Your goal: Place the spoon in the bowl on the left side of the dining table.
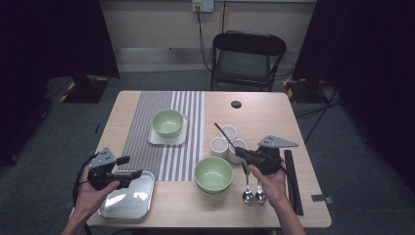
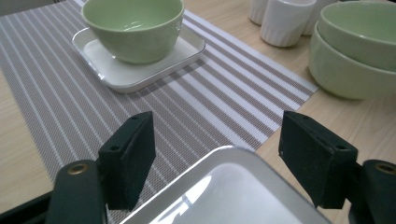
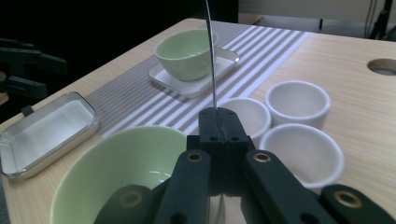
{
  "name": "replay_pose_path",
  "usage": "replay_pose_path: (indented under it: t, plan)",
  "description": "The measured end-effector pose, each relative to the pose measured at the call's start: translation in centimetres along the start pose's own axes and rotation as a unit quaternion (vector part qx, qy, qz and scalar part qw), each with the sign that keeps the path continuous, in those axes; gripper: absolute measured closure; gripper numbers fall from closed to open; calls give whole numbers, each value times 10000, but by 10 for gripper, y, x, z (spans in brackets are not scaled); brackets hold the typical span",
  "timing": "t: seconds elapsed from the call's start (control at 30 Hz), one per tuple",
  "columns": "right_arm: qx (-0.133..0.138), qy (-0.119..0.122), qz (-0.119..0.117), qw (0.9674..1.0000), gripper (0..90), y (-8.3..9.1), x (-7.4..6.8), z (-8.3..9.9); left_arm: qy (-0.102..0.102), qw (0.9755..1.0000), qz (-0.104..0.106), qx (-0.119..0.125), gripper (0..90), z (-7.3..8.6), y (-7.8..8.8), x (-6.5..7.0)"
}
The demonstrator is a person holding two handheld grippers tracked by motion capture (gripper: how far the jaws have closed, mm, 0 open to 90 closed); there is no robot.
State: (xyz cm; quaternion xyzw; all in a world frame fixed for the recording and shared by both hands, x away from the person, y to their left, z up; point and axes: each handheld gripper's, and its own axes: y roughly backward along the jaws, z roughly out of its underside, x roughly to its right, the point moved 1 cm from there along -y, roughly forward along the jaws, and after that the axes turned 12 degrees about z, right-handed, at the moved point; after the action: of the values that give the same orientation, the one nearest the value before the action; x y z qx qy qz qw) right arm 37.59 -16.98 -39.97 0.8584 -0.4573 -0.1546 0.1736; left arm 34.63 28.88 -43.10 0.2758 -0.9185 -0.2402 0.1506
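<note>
The right gripper is squeezing a thin metal spoon above the cups near the table's right edge, with its spot not yet reached, while the left gripper is hanging wide open over the tray.

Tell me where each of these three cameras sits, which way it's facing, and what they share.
High view: above the person's side, facing forward and down on the table; both forearms, left gripper, right gripper.
Left gripper view: on the left gripper, jaws apart over the metal tray.
Right gripper view: on the right gripper, jaws shut on a utensil handle.
Shared: the green bowl on the white plate.
</note>
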Motion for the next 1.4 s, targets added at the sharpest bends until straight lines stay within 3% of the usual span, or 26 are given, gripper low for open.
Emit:
replay_pose_path:
  t: [0.1,0.3,0.37,0.6,0.67,0.73,0.8,0.87,0.93,0.97,1.17,1.23,1.27,1.33,1.4]
  plan:
    - [37,26,-90,9999,900,-4,-7,-3,-102,9999,27,-30,259,-8,-8,3]
    - [132,126,-304,9994,900,-11,-20,-15,-209,9996,78,156,240,-29,-19,9]
    - [178,156,-362,9991,900,-12,-24,-19,-235,9993,232,168,236,-38,-24,11]
    - [362,291,-583,9972,900,-17,-40,-36,-438,9982,319,254,236,-65,-43,18]
    - [406,304,-661,9965,900,-18,-45,-39,-435,9971,508,366,247,-75,-48,20]
    - [438,319,-717,9960,900,-19,-49,-40,-492,9960,670,330,288,-82,-53,22]
    - [456,300,-806,9953,900,-21,-54,-40,-457,9933,959,460,280,-89,-58,25]
    - [423,330,-873,9947,900,-24,-58,-39,-494,9925,997,509,299,-96,-62,28]
    - [400,345,-915,9944,900,-26,-61,-38,-504,9918,1027,570,290,-100,-63,31]
    - [390,373,-921,9943,900,-27,-63,-37,-532,9891,1192,682,290,-102,-64,32]
    - [335,316,-979,9941,900,-28,-67,-31,-511,9881,1261,719,340,-102,-61,36]
    - [316,304,-1035,9937,900,-29,-70,-29,-446,9885,1220,779,374,-101,-60,35]
    - [308,327,-1054,9934,900,-30,-72,-29,-327,9869,1326,857,375,-101,-60,34]
    - [282,358,-1109,9928,900,-32,-77,-28,-324,9886,1156,911,390,-101,-60,34]
    - [252,369,-1165,9922,900,-34,-80,-27,-205,9876,1267,909,390,-102,-62,34]
